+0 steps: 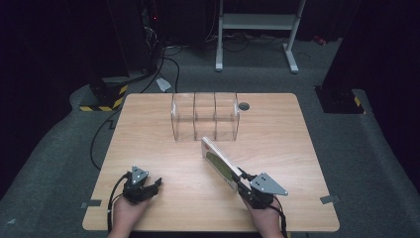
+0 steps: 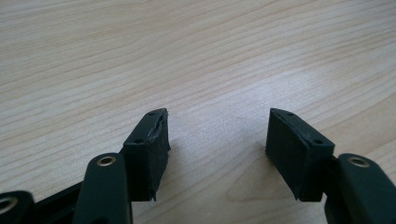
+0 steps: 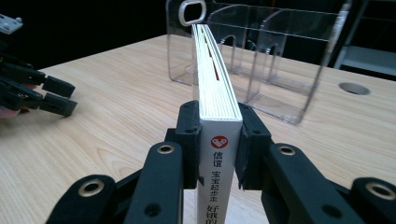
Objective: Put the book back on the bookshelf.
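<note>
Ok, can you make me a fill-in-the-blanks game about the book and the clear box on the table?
1. The right gripper is shut on a ____.
2. The left gripper has its jaws ____, with nothing between them.
3. The clear box behind the book is split into ____ compartments.
4. Everything rests on a table made of light ____.

Missing words: book; open; three; wood
</note>
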Tool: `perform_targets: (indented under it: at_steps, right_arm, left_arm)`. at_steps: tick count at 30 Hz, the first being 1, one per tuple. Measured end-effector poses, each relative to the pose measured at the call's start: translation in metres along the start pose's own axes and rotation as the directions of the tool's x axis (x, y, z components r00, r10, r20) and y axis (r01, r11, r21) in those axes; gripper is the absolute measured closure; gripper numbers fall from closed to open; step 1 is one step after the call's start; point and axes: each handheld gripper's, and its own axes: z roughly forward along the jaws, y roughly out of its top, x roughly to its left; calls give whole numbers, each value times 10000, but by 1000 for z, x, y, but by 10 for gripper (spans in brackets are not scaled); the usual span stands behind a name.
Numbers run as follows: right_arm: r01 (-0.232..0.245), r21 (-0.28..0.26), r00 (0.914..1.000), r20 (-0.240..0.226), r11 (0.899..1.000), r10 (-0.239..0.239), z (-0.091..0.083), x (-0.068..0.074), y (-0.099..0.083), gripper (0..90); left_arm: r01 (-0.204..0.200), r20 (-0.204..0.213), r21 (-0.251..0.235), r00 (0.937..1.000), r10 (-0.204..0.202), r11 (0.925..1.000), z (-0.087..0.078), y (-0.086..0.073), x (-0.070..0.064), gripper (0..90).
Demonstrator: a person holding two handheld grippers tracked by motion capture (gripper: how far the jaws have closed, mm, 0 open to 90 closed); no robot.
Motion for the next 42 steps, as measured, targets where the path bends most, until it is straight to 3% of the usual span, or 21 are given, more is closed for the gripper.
perform_targets:
  at_steps: [3,5,10,17,25,42]
  right_arm:
    - [-159,-32,9995,280,9999,160,-5,-2,-2,740]
    - [-213,-58,9988,445,9998,215,-7,-4,-3,740]
    - [-552,-54,9958,727,9985,555,-14,-8,-4,736]
    - [-333,-32,9954,896,9994,334,-14,-2,-4,697]
    - [-532,167,9921,1142,9984,510,-3,3,-1,609]
    - [-436,455,9862,1618,9980,357,1,7,7,665]
  left_arm:
    - [68,-41,30,10000,-68,10000,3,2,1,349]
    - [204,155,76,9997,-205,9998,4,2,4,344]
    - [156,255,100,9995,-159,9998,5,3,4,322]
    - [134,280,104,9995,-137,9999,5,3,5,313]
    - [136,281,103,9995,-139,9999,5,3,5,313]
    - [130,211,137,9997,-133,9998,5,3,4,296]
